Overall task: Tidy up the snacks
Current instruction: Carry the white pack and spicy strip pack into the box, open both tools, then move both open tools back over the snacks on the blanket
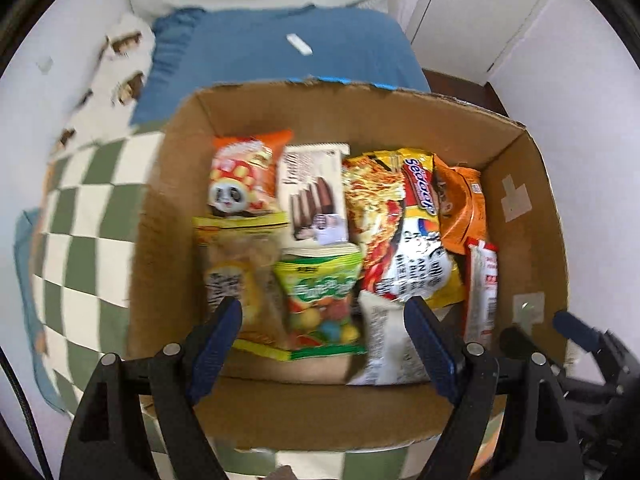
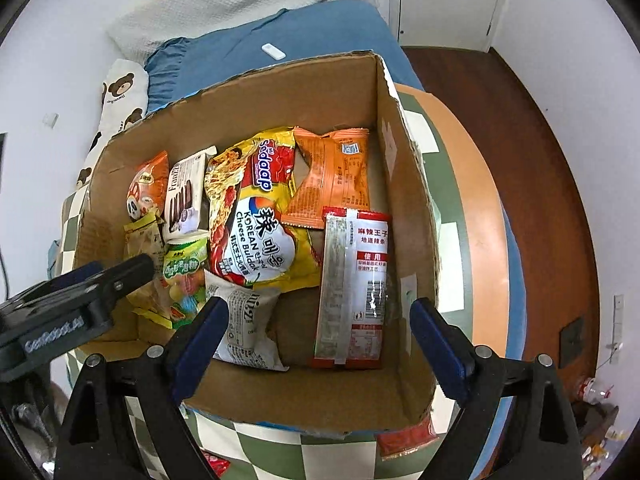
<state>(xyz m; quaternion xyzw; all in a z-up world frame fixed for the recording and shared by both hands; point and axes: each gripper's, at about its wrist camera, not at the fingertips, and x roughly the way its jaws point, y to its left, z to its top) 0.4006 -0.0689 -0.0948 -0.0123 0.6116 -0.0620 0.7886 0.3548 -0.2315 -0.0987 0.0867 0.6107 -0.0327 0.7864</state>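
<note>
An open cardboard box (image 1: 532,184) (image 2: 392,120) holds several snack packets lying flat. Among them are an orange panda bag (image 1: 244,176), a white wafer box (image 1: 316,192), a yellow noodle pack (image 2: 256,216) and an orange packet (image 2: 336,176). My left gripper (image 1: 324,312) hangs open above the box, over a green candy bag (image 1: 320,296), with nothing between its pads. My right gripper (image 2: 320,308) also stands open, above the near right part of the box. A red-and-white packet (image 2: 352,288) and a white packet (image 2: 248,324) lie loose on the floor of the box below it.
The box rests on a green-and-white checked cloth (image 1: 88,208) over a round table. A blue bed (image 1: 280,60) with a small white object (image 1: 299,44) and a bear-print pillow (image 2: 120,88) lies behind. Wooden floor (image 2: 520,120) is at the right. A red packet (image 2: 404,436) lies outside the box's near wall.
</note>
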